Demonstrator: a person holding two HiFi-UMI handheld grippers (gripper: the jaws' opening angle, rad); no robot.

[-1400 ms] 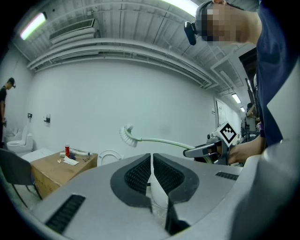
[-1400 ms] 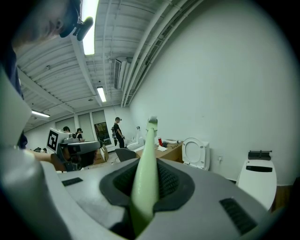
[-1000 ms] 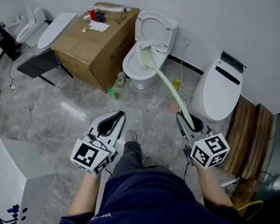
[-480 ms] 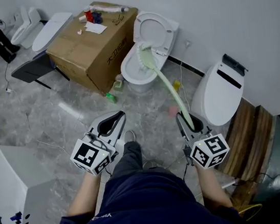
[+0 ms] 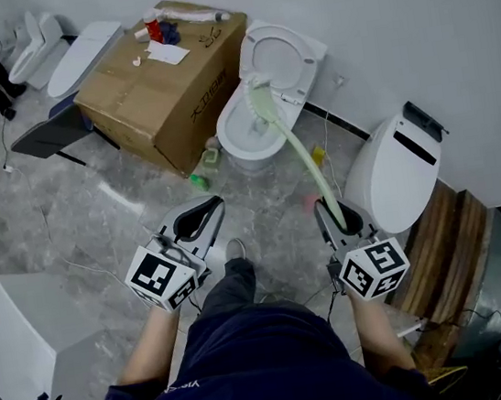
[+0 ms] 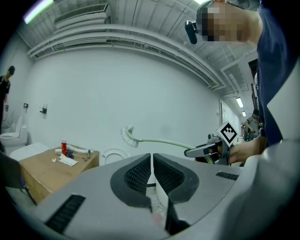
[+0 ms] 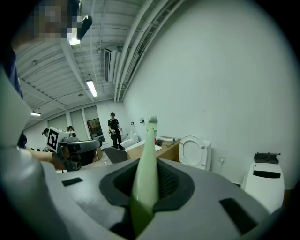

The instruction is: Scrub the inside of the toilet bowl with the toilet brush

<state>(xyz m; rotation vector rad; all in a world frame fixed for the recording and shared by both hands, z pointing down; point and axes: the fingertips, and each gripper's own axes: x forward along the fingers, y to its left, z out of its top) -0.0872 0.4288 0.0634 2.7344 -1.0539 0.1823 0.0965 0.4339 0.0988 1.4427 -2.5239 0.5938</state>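
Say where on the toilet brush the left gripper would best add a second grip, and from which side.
Probably mid-shaft on the toilet brush, ahead of the right gripper, which clamps its near end. The thin shaft runs forward toward the toilet, bristles far out, so come from the person's left with jaws across it. The left gripper is shut and must open first.

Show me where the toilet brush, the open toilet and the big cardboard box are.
Pale green long-handled toilet brush (image 7: 144, 173), right gripper view, on its handle.
White ceramic toilet with raised lid (image 5: 278, 52), head view, on the raised lid.
Brown cardboard box (image 5: 142, 85), head view, on its top face.
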